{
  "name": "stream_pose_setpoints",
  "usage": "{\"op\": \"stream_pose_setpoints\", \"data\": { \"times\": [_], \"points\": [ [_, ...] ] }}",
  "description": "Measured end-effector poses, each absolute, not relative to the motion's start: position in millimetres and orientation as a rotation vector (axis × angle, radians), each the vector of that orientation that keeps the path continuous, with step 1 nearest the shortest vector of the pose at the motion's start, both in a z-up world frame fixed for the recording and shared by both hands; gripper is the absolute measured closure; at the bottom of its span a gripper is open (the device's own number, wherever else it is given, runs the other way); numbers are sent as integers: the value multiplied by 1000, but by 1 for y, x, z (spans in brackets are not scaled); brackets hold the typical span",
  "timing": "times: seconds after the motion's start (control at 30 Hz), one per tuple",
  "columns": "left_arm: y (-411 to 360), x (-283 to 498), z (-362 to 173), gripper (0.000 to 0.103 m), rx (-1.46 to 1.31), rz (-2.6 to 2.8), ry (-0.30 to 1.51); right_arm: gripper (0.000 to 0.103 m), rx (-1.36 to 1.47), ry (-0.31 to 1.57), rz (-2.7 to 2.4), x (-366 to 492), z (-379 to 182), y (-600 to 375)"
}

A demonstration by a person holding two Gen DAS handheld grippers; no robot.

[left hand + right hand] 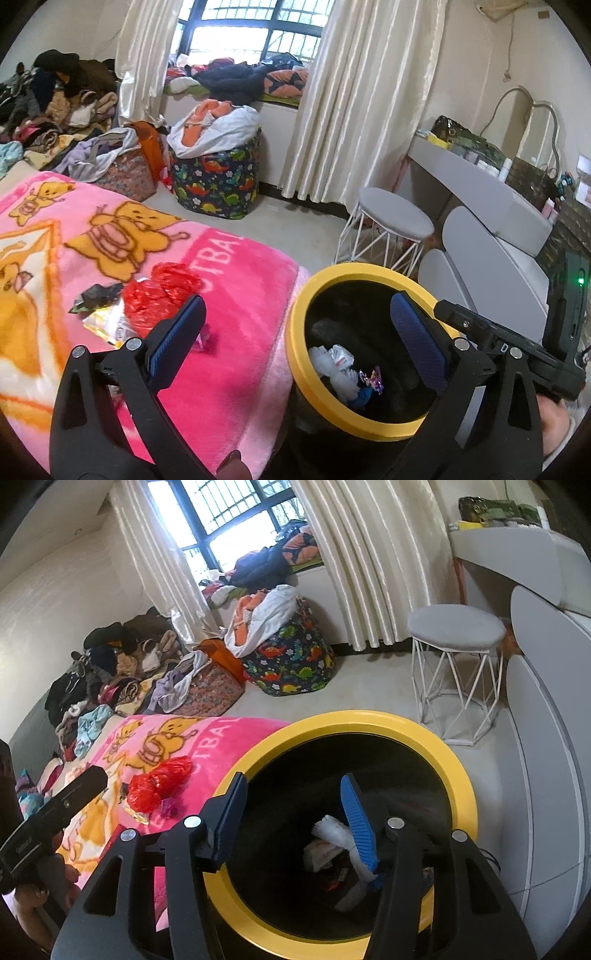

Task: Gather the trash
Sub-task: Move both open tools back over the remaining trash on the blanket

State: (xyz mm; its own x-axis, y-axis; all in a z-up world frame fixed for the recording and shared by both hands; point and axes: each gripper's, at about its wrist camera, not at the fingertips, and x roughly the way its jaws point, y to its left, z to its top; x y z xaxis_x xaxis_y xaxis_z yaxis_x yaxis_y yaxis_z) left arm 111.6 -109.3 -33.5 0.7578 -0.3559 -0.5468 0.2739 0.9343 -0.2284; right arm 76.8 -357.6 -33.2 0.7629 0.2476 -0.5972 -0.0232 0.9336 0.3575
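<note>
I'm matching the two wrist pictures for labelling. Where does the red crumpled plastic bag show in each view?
Left wrist: the red crumpled plastic bag lies lower left of centre on the pink blanket, left of the yellow-rimmed bin.
Right wrist: the bag lies left of centre.
Shared landmark: the grey stool.

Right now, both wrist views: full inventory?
trash bin: 1, black, yellow rim, beside bed; holds wrappers
plastic bag: 1, red, crumpled, on blanket
wrappers: several, dark, gold, purple, beside bag
blanket: 1, pink, bear print, on bed
stool: 1, grey seat, white wire legs, by vanity
dinosaur-print hamper: 1, full, under window
clothes pile: 1, mixed, far left
left tool: open, empty
right tool: open over bin
</note>
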Motion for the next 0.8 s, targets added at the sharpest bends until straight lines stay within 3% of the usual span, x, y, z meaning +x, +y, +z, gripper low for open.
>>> {"op": "stream_pose_setpoints", "data": {
  "times": [0.8],
  "points": [
    [-27, 109, -32, 11, -235, -189, 595, 46, 223, 685, 356, 81, -16, -275]
  ]
}}
